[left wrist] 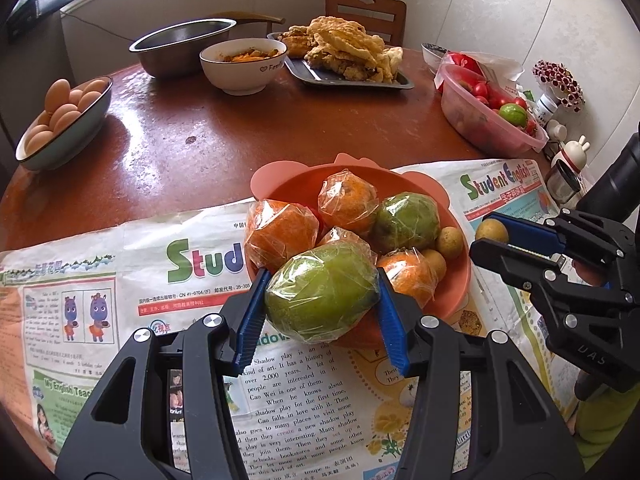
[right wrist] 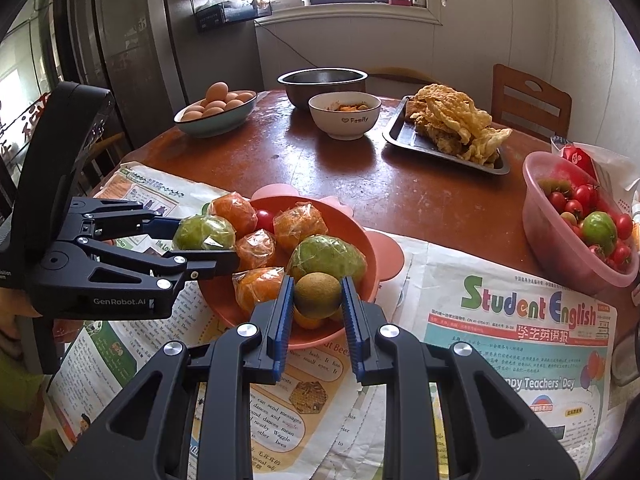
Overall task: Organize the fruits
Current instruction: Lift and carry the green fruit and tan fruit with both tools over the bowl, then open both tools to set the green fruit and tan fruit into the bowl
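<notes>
A: What is nearest?
B: The left gripper [left wrist: 322, 300], its fingers clamped on a wrapped green fruit [left wrist: 322, 294] at the near edge of the orange bowl [left wrist: 288, 188].
A: And the other?
B: The right gripper [right wrist: 318, 300] is pressed tight on a small brown fruit [right wrist: 318, 294], also at the bowl's near rim.
A: Behind the bowl?
B: Wrapped oranges [left wrist: 348, 200] inside it; farther, the white bowl [left wrist: 244, 66] and the eggs [left wrist: 64, 108].

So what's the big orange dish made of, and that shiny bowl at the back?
The orange dish looks like matte plastic or silicone: soft, dull colour and moulded ear-shaped tabs on its rim. The shiny bowl seems to be brushed metal, probably stainless steel: grey, with a thin rim and soft reflections.
</notes>
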The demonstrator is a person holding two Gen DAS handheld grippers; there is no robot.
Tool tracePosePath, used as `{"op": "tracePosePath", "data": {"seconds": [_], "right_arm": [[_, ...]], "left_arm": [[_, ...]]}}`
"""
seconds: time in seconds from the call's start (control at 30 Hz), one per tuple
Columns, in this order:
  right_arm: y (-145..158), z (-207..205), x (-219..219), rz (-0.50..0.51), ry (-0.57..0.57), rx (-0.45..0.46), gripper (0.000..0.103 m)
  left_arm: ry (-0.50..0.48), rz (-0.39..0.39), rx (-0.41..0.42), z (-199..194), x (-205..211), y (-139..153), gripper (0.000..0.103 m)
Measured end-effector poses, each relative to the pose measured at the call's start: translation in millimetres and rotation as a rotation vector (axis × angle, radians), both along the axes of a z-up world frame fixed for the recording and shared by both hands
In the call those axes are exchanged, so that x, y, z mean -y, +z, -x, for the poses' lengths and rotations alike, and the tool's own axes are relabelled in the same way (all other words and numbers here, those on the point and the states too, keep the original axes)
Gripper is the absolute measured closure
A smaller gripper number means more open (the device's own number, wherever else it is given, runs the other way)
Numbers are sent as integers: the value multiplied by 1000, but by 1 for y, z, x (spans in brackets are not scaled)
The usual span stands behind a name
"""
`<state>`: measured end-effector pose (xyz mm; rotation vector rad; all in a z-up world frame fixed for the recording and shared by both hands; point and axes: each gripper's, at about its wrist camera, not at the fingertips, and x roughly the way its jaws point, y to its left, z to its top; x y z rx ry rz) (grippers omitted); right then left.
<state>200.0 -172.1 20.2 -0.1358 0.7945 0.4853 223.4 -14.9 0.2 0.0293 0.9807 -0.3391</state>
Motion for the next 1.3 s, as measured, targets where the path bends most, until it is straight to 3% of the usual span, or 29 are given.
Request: {"op": "tracePosePath", "data": {"seconds": [1.07,1.3], "right_arm": [[-25,3,-17,25,60,-56,79],[-23,4,-14,10,48,-53,69]], "left_arm": [[-4,-3,6,0,1,-1,60],[-5,-3,6,0,2,-1,60]]}}
